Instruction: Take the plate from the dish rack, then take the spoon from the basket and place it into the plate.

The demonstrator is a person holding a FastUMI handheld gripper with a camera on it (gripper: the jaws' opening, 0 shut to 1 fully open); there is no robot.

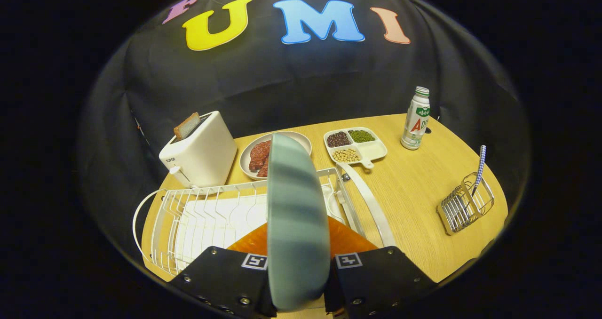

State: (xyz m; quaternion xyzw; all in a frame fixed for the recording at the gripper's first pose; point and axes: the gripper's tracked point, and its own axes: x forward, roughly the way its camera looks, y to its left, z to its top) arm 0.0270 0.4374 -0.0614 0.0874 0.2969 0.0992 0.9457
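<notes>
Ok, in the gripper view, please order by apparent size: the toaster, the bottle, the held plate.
1. Plate, gripped edge-on between the fingers; it is nearest the camera, so this is unsure.
2. Toaster.
3. Bottle.

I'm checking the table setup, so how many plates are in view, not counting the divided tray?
2. The grey-green plate stands on edge, clamped in the tongs over the dish rack; the plate of meat lies beyond it, beside the toaster.

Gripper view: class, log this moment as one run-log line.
gripper: shut on plate | plate: on edge, above dish rack | spoon: in basket | next: probably set plate down
</notes>
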